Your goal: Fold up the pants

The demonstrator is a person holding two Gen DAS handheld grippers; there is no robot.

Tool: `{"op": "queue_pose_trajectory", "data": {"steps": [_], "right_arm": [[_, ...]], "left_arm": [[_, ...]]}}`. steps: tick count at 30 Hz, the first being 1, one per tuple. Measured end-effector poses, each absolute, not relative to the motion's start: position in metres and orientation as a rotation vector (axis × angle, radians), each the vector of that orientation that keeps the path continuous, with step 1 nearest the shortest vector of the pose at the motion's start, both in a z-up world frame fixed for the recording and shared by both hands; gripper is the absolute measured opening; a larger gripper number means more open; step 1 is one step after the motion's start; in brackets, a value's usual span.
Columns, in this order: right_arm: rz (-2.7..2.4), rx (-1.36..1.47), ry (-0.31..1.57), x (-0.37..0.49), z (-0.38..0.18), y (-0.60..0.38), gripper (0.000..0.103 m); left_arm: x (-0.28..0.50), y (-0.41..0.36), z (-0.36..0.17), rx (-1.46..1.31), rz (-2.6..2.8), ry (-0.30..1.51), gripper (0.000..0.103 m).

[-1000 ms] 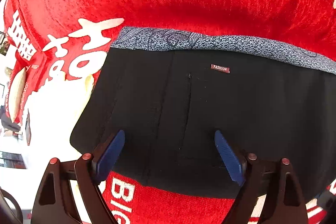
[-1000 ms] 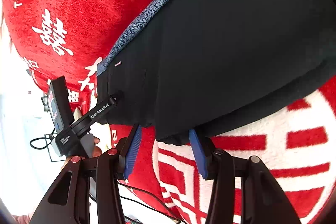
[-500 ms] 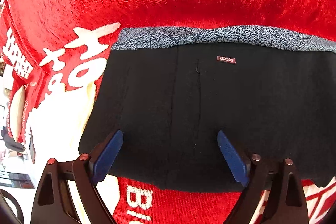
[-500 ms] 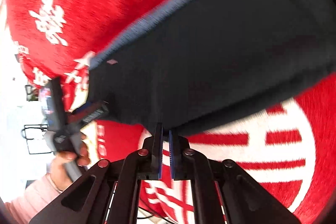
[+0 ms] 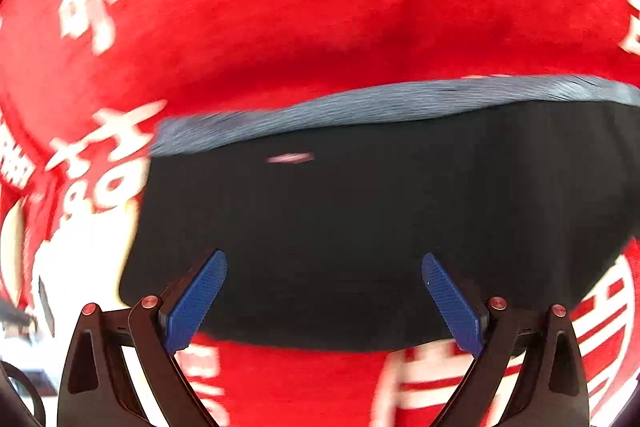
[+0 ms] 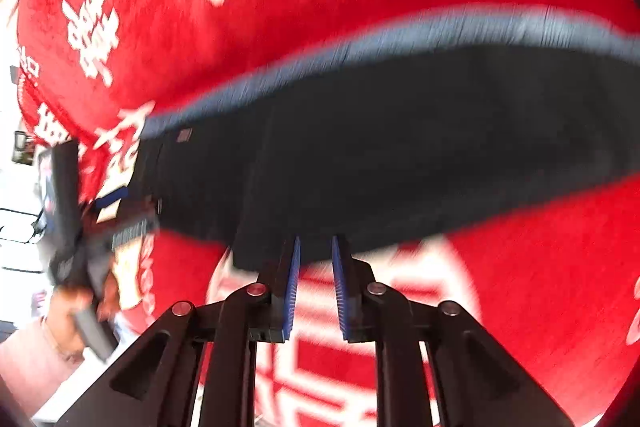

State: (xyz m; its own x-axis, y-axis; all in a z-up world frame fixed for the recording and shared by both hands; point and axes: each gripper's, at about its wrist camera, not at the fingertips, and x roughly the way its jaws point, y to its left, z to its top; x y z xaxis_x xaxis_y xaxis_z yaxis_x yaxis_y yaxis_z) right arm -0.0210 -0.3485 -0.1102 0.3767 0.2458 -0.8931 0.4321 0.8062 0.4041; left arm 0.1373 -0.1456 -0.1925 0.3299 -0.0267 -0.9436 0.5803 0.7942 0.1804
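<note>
Nearest to us in the left wrist view, our left gripper (image 5: 324, 301) holds its two blue ribbed pads (image 5: 196, 301) wide apart, poised over the near edge of the black folded pants (image 5: 360, 227) with nothing between them. In the right wrist view our right gripper (image 6: 314, 287) has its blue pads (image 6: 291, 291) set close together but with a narrow gap showing; their tips sit at the near hem of the black pants (image 6: 400, 155), and we cannot tell whether any cloth is caught between them, since the frame is blurred. The pants lie flat across the red plush cloth with white characters (image 5: 320, 19), which covers the surface all around them. Along the far edge of the pants runs a grey-blue patterned waistband (image 5: 380, 103), and just on the near side of it, toward the left, sits a small pale label (image 5: 290, 158), smeared by motion. At the left of the right wrist view we see the left gripper (image 6: 120, 207) beside the left end of the pants, held by a hand (image 6: 80, 307) with a pink sleeve. Beyond the waistband the red cloth (image 6: 200, 27) stretches to the far side.
</note>
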Motion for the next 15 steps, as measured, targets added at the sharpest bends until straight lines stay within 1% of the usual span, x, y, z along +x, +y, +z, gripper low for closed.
{"op": "queue_pose_trajectory", "data": {"steps": [3, 4, 5, 6, 7, 11, 15], "right_arm": [[-0.183, 0.609, 1.243, -0.009, -0.125, -0.370, 0.019], [-0.201, 0.586, 1.282, -0.009, -0.134, -0.371, 0.018], [-0.208, 0.587, 1.334, -0.015, -0.147, -0.373, 0.018], [-0.201, 0.611, 1.324, -0.022, -0.152, -0.374, 0.018], [-0.195, 0.619, 1.273, -0.033, -0.150, -0.375, 0.018], [-0.208, 0.566, 1.274, -0.043, -0.147, -0.364, 0.017], [-0.201, 0.493, 1.299, -0.045, -0.142, -0.354, 0.018]], "left_arm": [[0.116, -0.177, -0.210, 0.579, -0.493, 1.209, 0.100], [0.107, -0.184, -0.218, 0.604, -0.507, 1.220, 0.100], [0.095, -0.188, -0.226, 0.642, -0.501, 1.215, 0.097], [0.087, -0.187, -0.225, 0.642, -0.489, 1.176, 0.096], [0.081, -0.184, -0.224, 0.639, -0.480, 1.148, 0.096], [0.087, -0.173, -0.224, 0.565, -0.464, 1.229, 0.096], [0.092, -0.172, -0.216, 0.568, -0.457, 1.264, 0.096]]}}
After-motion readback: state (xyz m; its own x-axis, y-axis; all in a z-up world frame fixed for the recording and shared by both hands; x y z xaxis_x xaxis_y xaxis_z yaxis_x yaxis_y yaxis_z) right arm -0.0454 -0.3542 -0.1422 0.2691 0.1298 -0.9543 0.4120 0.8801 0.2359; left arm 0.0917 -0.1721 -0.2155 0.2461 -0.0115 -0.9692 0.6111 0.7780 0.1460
